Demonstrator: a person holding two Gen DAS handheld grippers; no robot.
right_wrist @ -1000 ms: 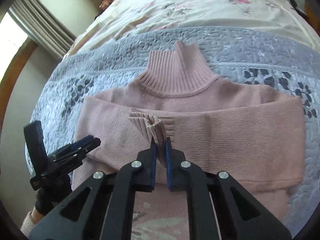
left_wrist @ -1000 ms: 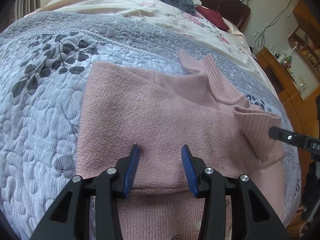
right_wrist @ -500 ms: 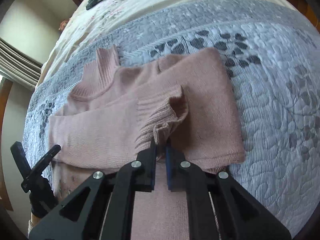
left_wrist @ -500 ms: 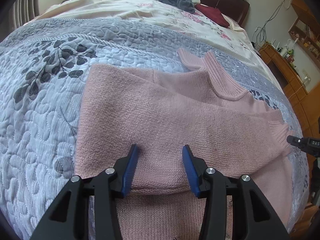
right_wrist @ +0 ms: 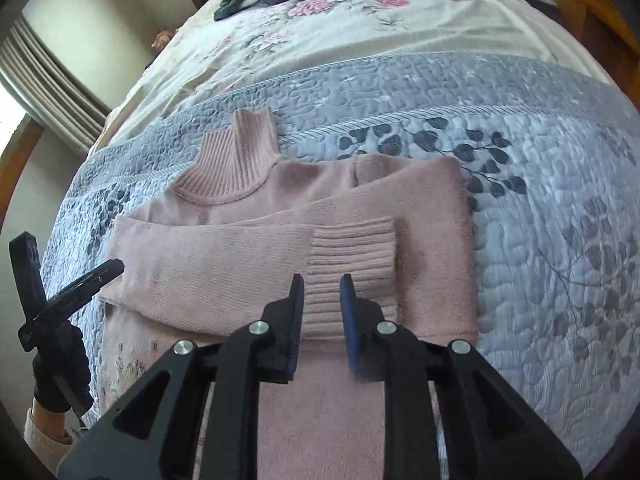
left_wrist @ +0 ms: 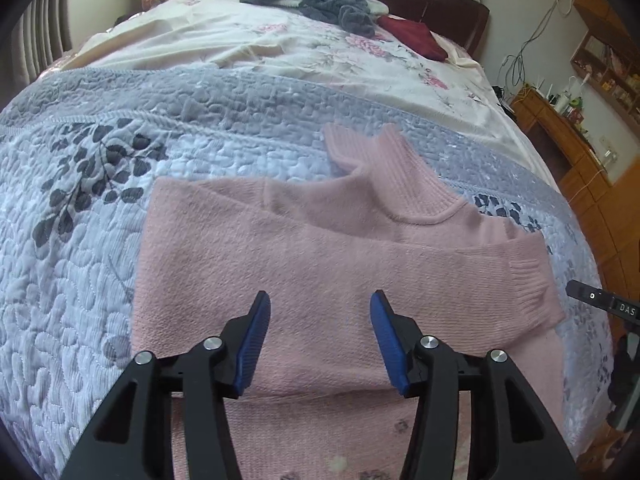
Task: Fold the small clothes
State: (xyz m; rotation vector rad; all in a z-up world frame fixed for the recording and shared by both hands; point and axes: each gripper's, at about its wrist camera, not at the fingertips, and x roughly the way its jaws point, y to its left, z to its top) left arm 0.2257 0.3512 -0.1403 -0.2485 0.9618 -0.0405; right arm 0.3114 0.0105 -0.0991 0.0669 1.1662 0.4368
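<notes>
A pink turtleneck sweater lies flat on the grey-blue quilt, collar pointing away from me. One sleeve is folded straight across its chest, and the ribbed cuff rests flat on the body. My right gripper is open just above the near edge of that cuff, with nothing pinched. My left gripper is wide open over the sweater's middle and holds nothing. In the right wrist view the left gripper shows at the sweater's left edge, held by a gloved hand.
A floral sheet covers the far part of the bed, with a heap of dark grey clothes and a dark red garment near the headboard. Wooden furniture stands along the bed's right side. A curtain hangs at the left.
The right gripper carried the cuff across the sweater, laid the sleeve flat over the chest and opened, letting the cuff go. The left gripper stayed open over the sweater.
</notes>
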